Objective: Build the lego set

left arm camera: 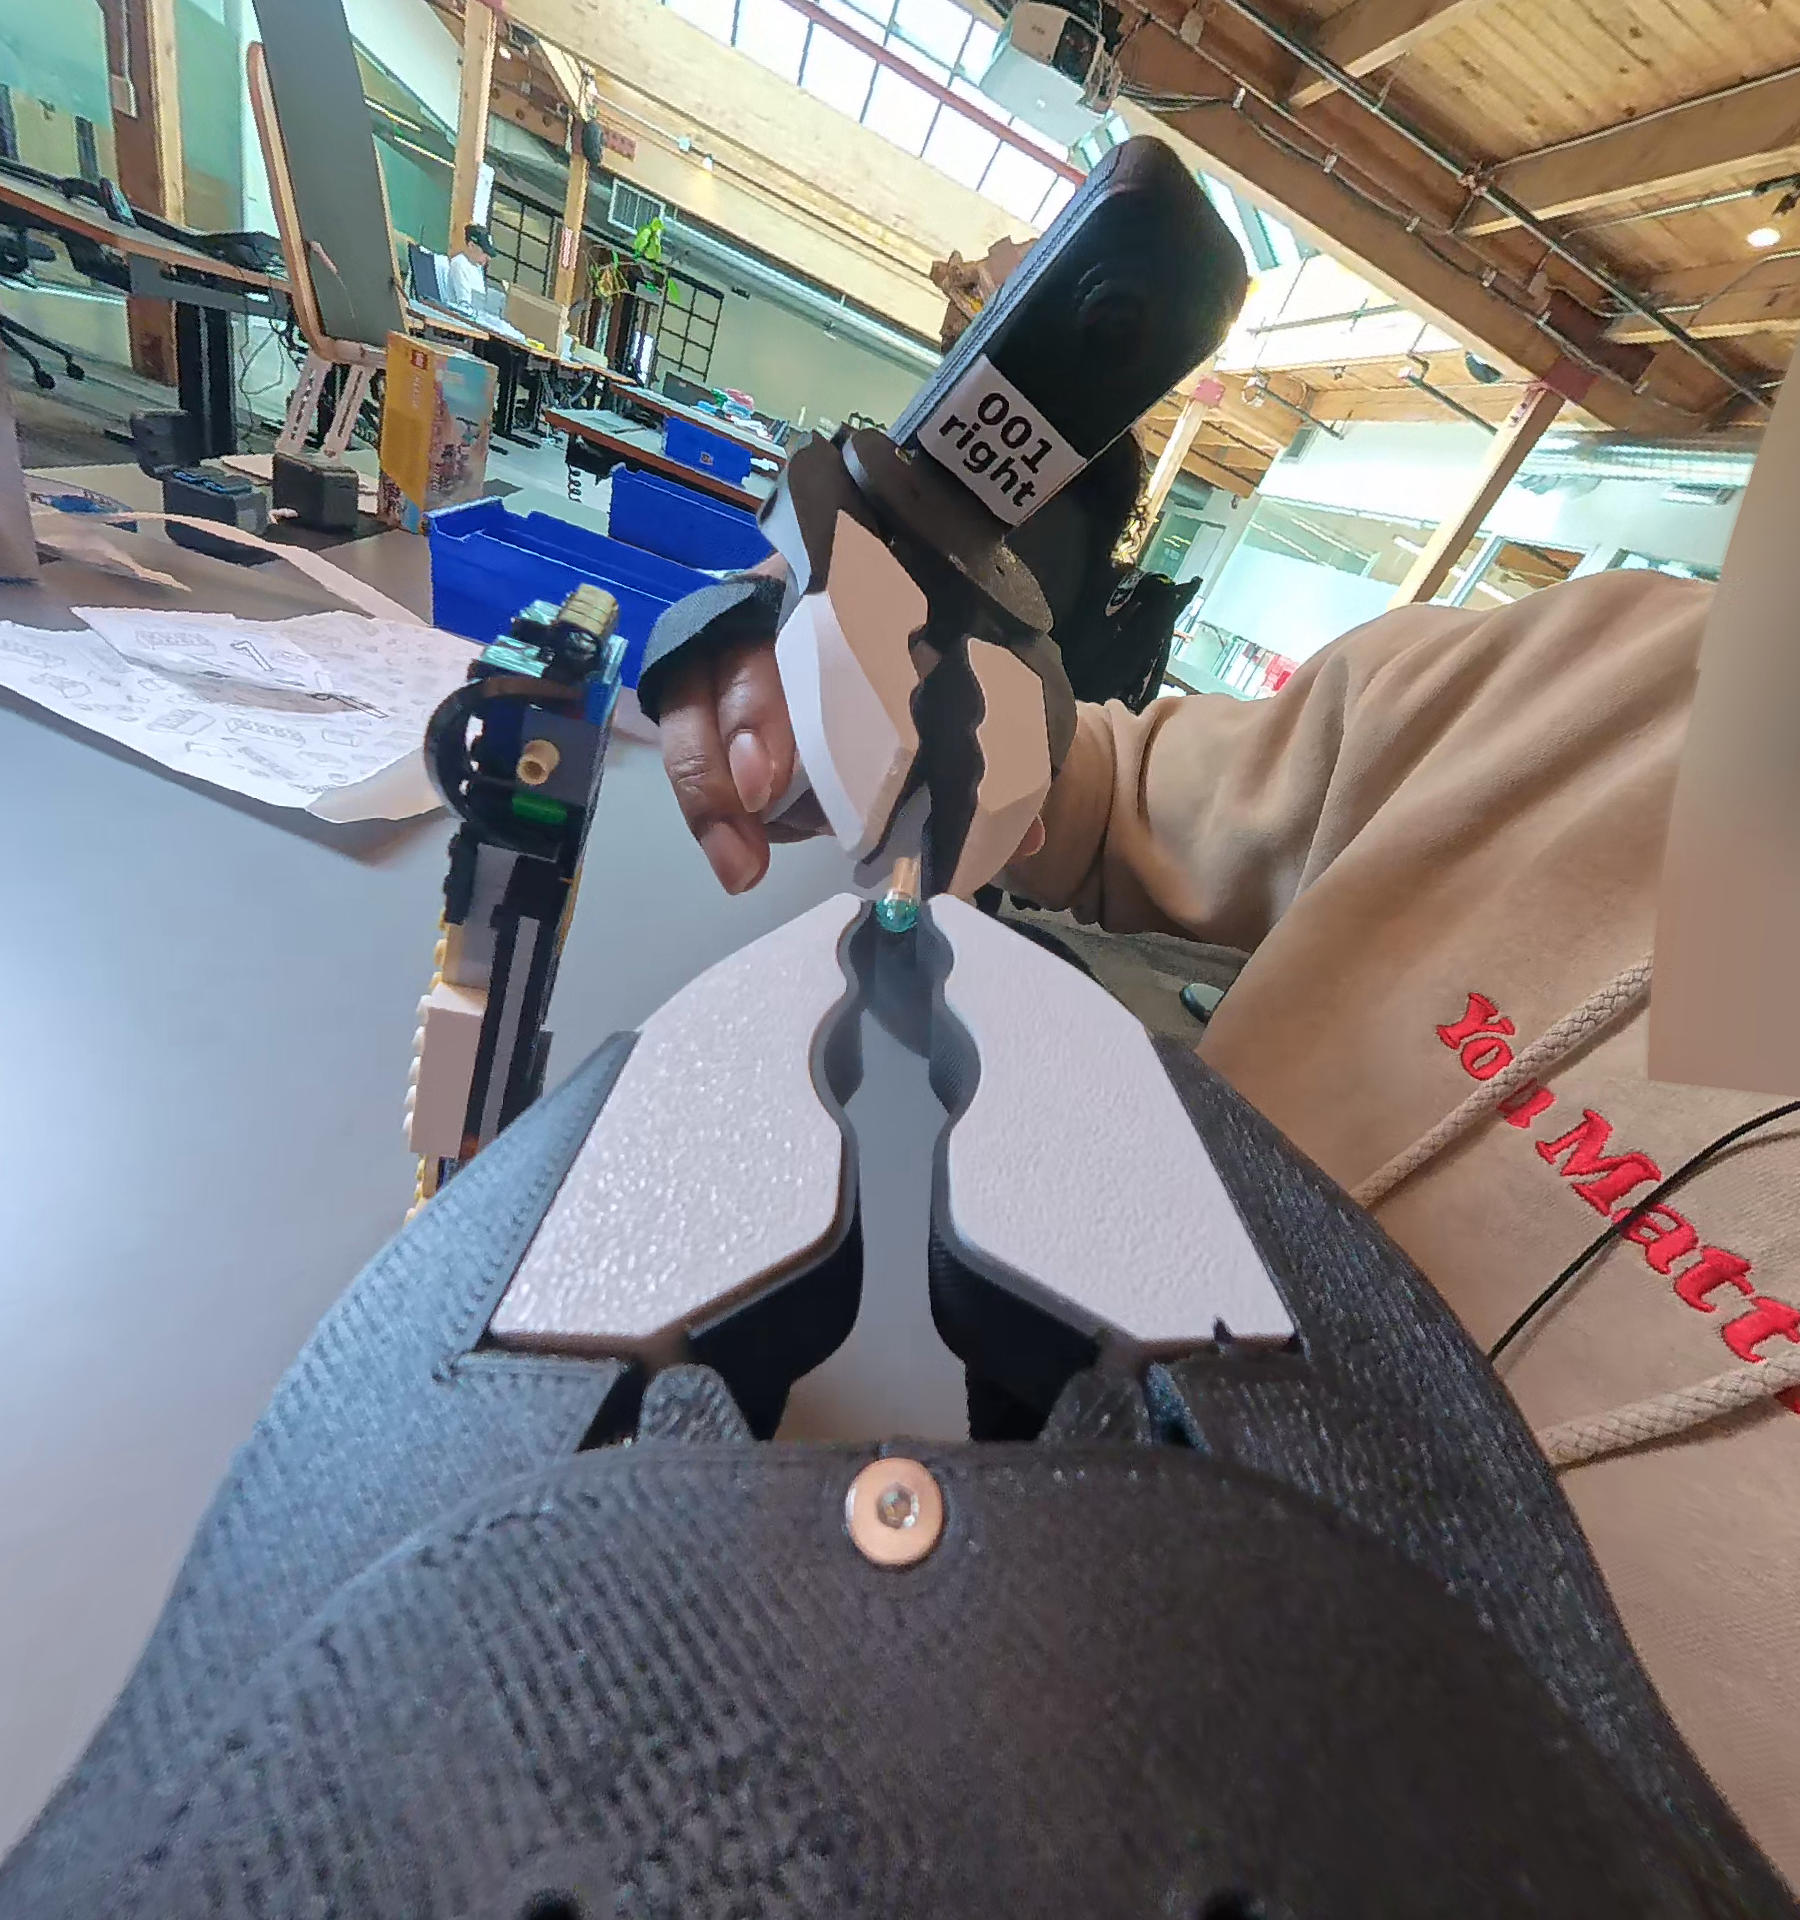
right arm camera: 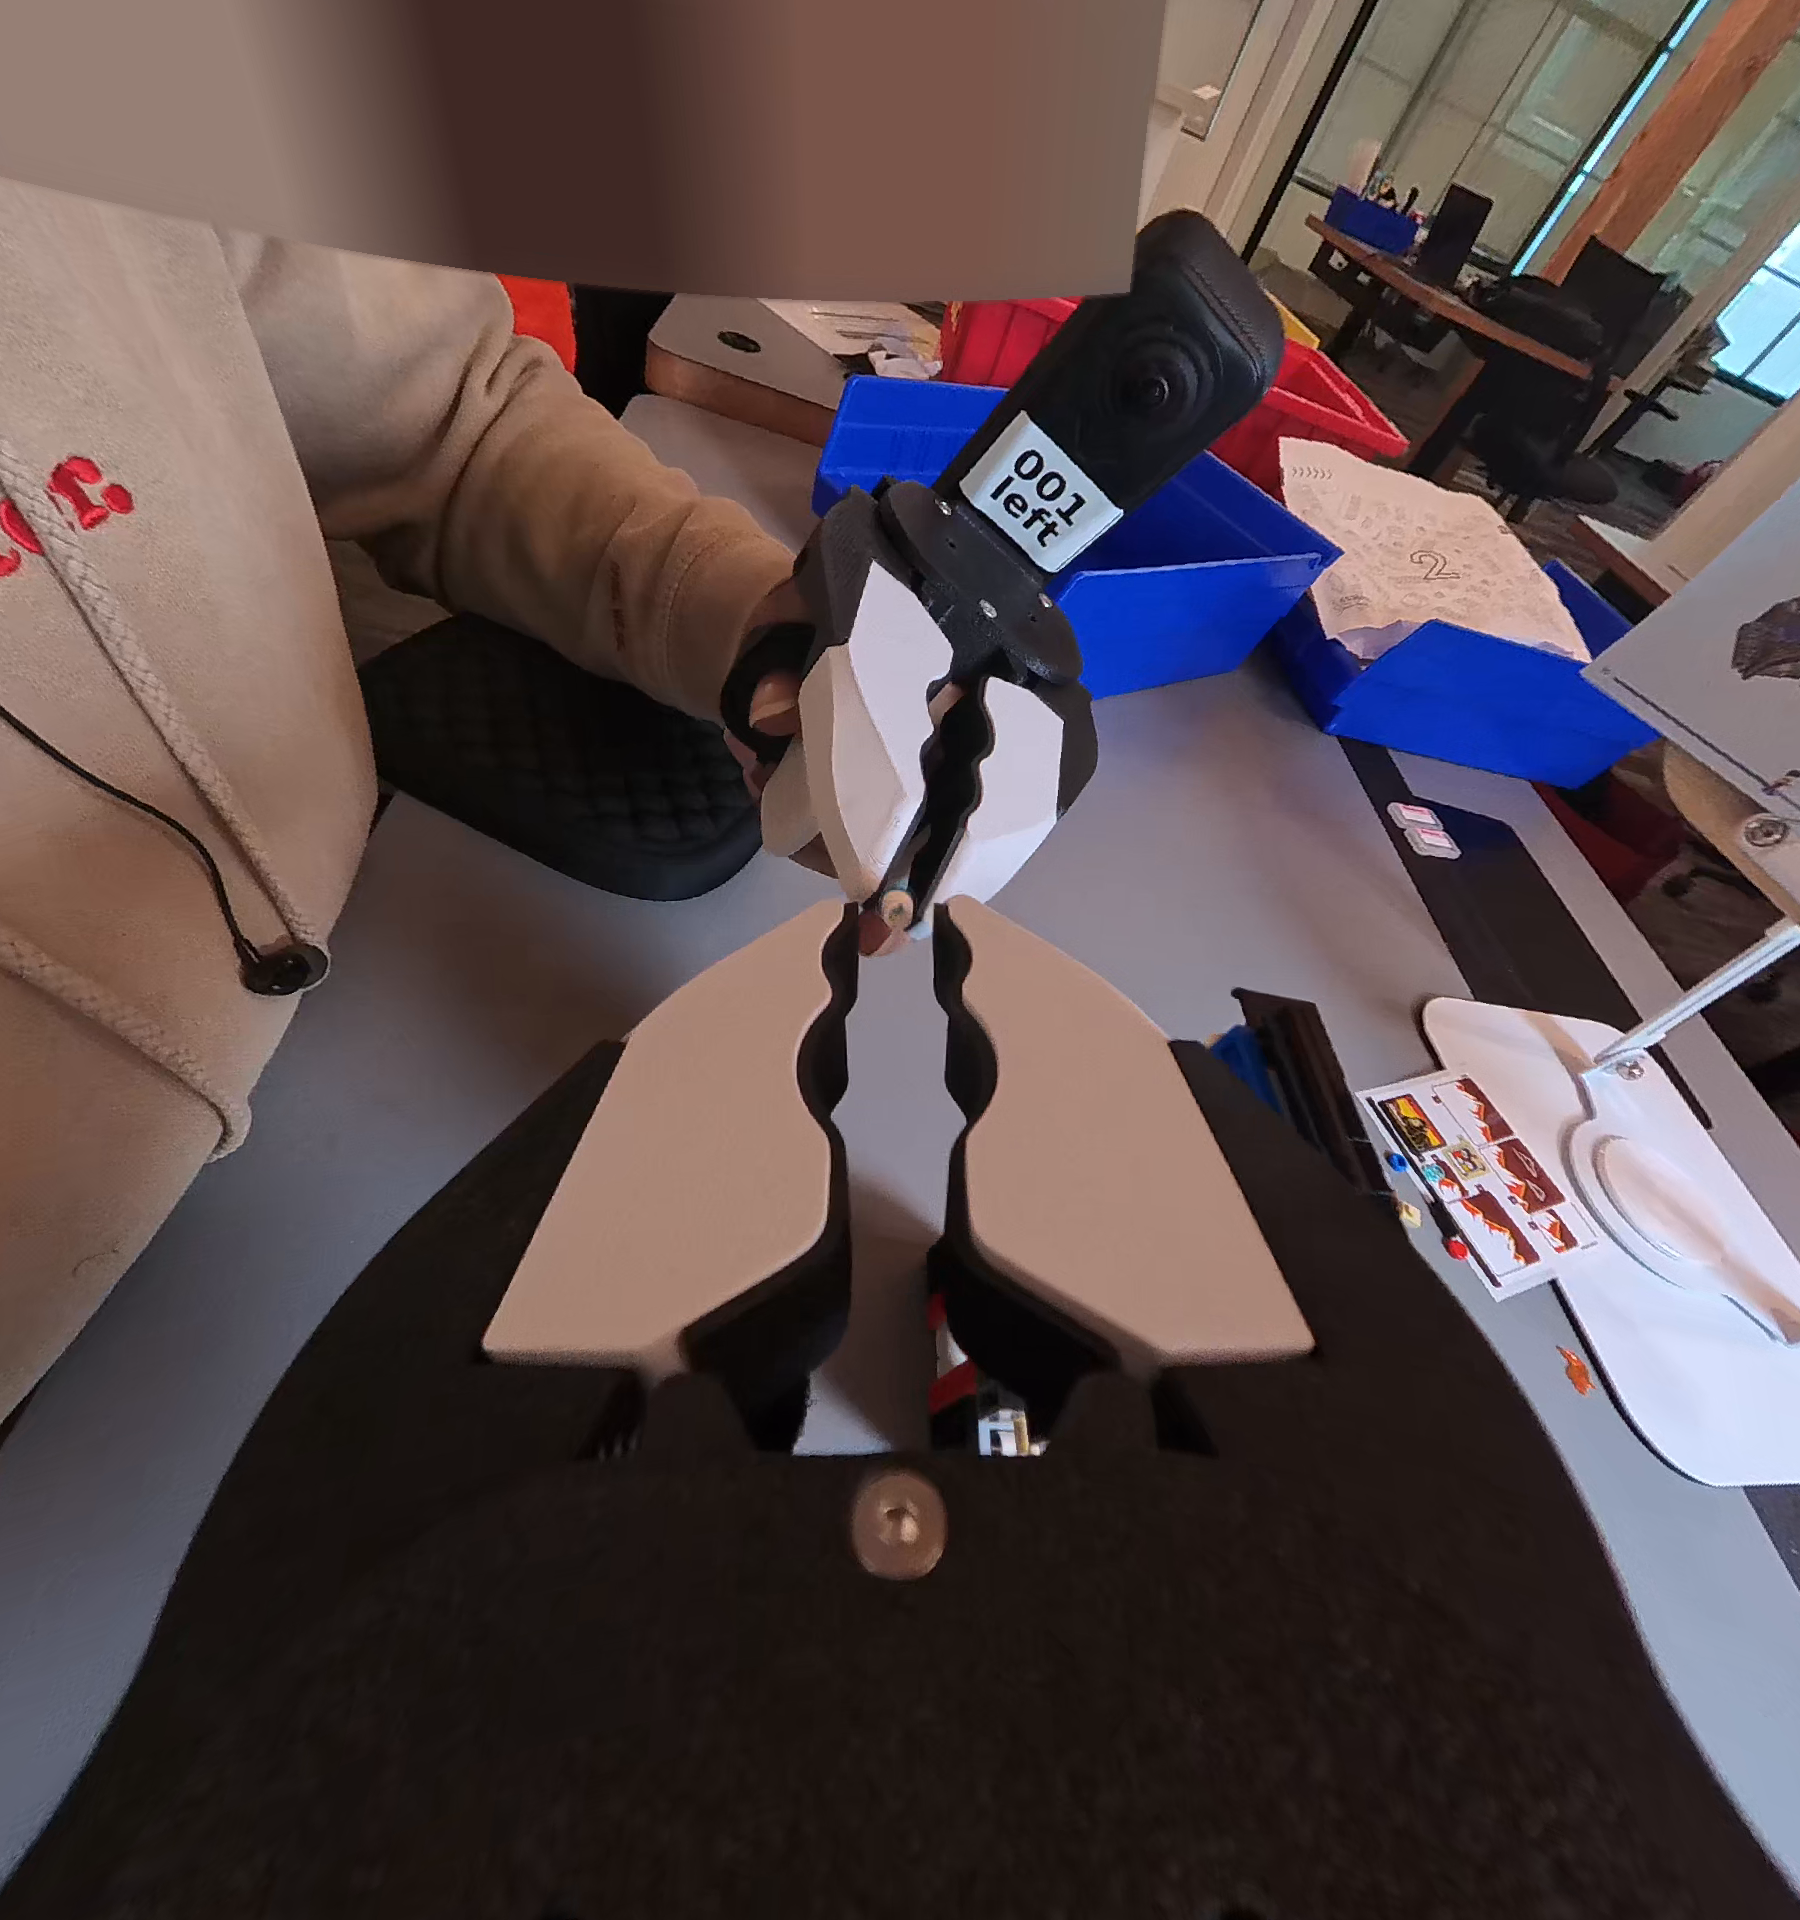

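Two tongs: your left tongs (left arm camera: pixel 891 912) and right tongs (right arm camera: pixel 896 925) meet tip to tip above the counter (left arm camera: pixel 148 1039), just in front of your chest.
Thing: a small peg piece (left arm camera: pixel 901 894) with a round teal head (left arm camera: pixel 894 914) and a thin tan stem (left arm camera: pixel 907 871).
Place: it is in the air between both tips, well above the counter surface.
Long axis: it runs along the line from one tip to the other. In the left wrist view it stands steep and leans a little to the right at the top.
Pointing: the teal head is toward your left tongs; the stem goes up into the gap of your right tongs.
Left tongs: nearly closed and gripping the head end of the peg.
Right tongs: the fingers stand apart around the stem end, with a gap at one side, so they do not press it.
Hard to see: in the right wrist view the piece is blurred, only pale, brown and light blue spots. The far end of the stem is hidden between the fingers.
Around: a brick model (left arm camera: pixel 522 831) stands upright on the counter beside your left tongs. A sticker sheet (right arm camera: pixel 1478 1174) lies to the right, and blue bins (right arm camera: pixel 1187 582) are behind.
Cut off: the model's base is hidden behind the left tongs' body.
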`<state>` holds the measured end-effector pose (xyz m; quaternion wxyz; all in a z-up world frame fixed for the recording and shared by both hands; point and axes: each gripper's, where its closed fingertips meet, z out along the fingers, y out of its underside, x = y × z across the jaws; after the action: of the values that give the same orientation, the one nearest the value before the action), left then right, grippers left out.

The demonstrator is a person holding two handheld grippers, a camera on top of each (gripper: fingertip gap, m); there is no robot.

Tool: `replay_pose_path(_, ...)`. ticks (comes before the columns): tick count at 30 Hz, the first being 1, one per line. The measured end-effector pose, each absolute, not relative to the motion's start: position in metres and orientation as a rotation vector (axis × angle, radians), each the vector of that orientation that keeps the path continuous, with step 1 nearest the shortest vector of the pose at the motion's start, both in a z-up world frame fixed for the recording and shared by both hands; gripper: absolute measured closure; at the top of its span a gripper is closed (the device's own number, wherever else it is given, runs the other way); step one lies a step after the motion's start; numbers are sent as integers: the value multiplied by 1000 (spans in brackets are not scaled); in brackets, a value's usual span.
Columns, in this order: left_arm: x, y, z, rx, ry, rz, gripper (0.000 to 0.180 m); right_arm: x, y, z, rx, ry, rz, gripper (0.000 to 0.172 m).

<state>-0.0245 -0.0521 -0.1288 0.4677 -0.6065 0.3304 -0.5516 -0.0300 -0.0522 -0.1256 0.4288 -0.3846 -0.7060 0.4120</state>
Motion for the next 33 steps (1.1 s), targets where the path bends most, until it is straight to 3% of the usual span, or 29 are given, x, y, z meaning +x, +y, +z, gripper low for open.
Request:
replay_pose_path(18,-26,-46,-119,-1443,826,-1180,174,-33,-46,-118,-963,-1663,1075,167)
replay_pose_path(23,-39,-18,-113,-1447,875,-907,174,-23,-16,-98,-982,-1577,984,145)
replay_pose_path(33,-36,11,-109,-1421,1113,-584,174,-11,32,-122,-1106,-1586,1001,135)
